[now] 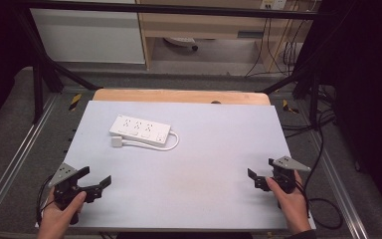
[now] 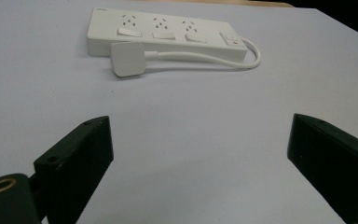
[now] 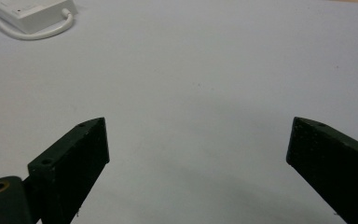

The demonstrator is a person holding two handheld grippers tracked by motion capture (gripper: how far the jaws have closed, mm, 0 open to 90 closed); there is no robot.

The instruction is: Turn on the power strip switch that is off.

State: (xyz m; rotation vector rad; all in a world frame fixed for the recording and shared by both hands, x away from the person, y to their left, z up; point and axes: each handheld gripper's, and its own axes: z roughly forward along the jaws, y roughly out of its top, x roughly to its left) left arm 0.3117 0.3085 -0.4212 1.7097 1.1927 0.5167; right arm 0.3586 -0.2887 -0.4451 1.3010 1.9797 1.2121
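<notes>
High view says nothing's been started: power strip untouched, left tongs and right tongs spread empty, well short of it.

power strip cut off by the right gripper view's top-left corner, socket markings too small to read

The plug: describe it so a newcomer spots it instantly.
On the pale table sheet, find the white power strip left of centre. The plug lies beside its near edge, a flat white square ending the looped cord.
</notes>
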